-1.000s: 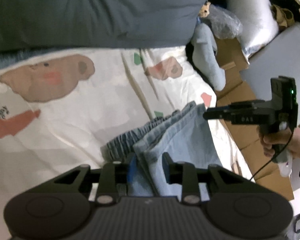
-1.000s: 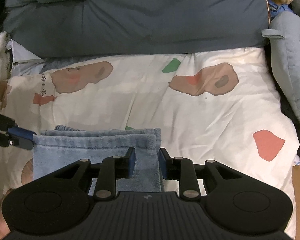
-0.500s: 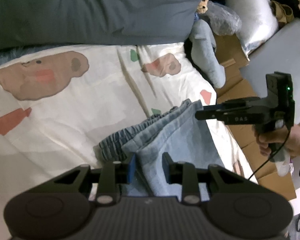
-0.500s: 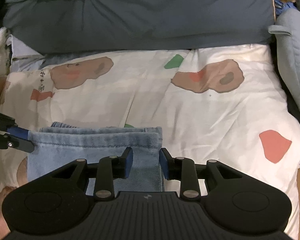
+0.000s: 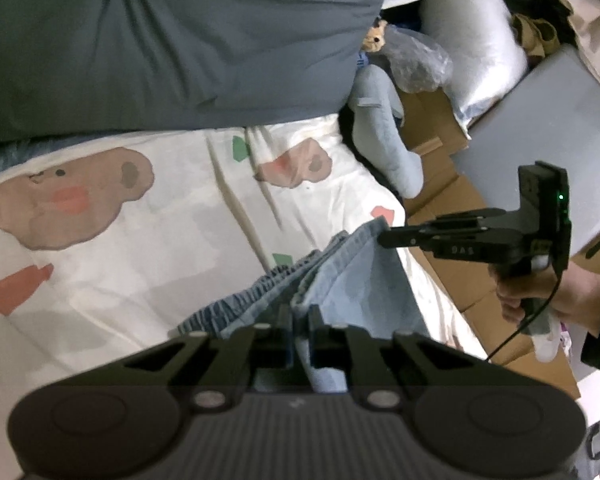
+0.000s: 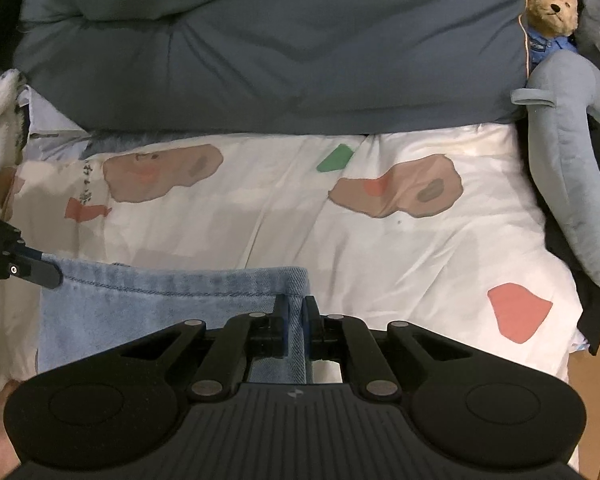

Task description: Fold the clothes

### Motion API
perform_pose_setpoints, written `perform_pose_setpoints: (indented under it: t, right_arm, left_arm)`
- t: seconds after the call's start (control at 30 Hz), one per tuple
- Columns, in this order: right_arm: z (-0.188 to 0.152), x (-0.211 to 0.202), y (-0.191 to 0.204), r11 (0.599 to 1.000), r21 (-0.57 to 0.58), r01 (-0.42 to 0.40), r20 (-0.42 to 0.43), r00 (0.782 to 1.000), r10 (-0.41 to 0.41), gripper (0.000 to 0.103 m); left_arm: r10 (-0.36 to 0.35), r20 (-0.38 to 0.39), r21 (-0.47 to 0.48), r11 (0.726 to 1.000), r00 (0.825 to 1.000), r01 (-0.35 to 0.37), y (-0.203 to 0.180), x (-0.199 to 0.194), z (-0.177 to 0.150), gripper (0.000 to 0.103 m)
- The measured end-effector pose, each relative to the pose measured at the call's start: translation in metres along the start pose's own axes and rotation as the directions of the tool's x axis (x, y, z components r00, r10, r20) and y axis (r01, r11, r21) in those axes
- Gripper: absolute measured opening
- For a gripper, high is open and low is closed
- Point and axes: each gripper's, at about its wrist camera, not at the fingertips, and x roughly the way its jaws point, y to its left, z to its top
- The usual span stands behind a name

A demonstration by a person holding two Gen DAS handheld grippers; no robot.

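Light blue jeans (image 5: 352, 280), folded into a flat stack, lie on the white printed bedsheet (image 5: 140, 264). My left gripper (image 5: 300, 320) is shut on the stack's near edge, and denim shows between its pads. In the left wrist view my right gripper (image 5: 384, 238) bites the far corner, held by a hand (image 5: 540, 296). In the right wrist view the right gripper (image 6: 296, 308) is shut on the hemmed right corner of the jeans (image 6: 160, 308). The left gripper (image 6: 44, 274) holds the left corner there.
A dark grey duvet (image 6: 280, 48) is bunched along the back of the bed. A light blue plush (image 6: 572, 184) and a small teddy bear (image 6: 550, 8) sit at the right. Cardboard boxes (image 5: 440, 192) stand past the bed's right edge.
Both grippers' jaws have closed from a narrow gap onto the denim edge. The top edge of the jeans now looks pulled straight between them. Neither hand has travelled.
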Motion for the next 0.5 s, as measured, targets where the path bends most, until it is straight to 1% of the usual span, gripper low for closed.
perform_pose_setpoints:
  t: [0.13, 0.3, 0.4, 0.47, 0.5]
  right_arm:
    - [-0.001, 0.014, 0.002, 1.0, -0.006, 0.009, -0.022, 1.0, -0.01, 0.005]
    - [-0.005, 0.034, 0.002, 1.0, 0.021, 0.02, -0.031, 0.999, -0.019, 0.005]
    - [-0.006, 0.041, 0.002, 0.999, 0.045, 0.029, -0.035, 0.999, -0.027, 0.006]
    - [-0.007, 0.039, 0.003, 0.998, 0.057, 0.04, -0.031, 0.999, -0.039, 0.01]
    - [-0.007, 0.036, 0.004, 0.997, 0.059, 0.052, -0.028, 0.998, -0.051, 0.012]
  left_arm:
    - [0.03, -0.016, -0.02, 0.999, 0.999, -0.03, 0.012, 0.012, -0.005, 0.007]
    - [0.055, -0.014, -0.03, 0.998, 0.998, -0.056, 0.026, 0.024, -0.012, 0.007]
    - [0.061, -0.017, -0.026, 0.998, 0.998, -0.062, 0.027, 0.027, -0.012, 0.008]
    - [0.059, -0.032, -0.027, 0.998, 0.998, -0.059, 0.025, 0.025, -0.009, 0.009]
    - [0.062, -0.044, -0.019, 0.998, 0.997, -0.063, 0.022, 0.023, -0.007, 0.012]
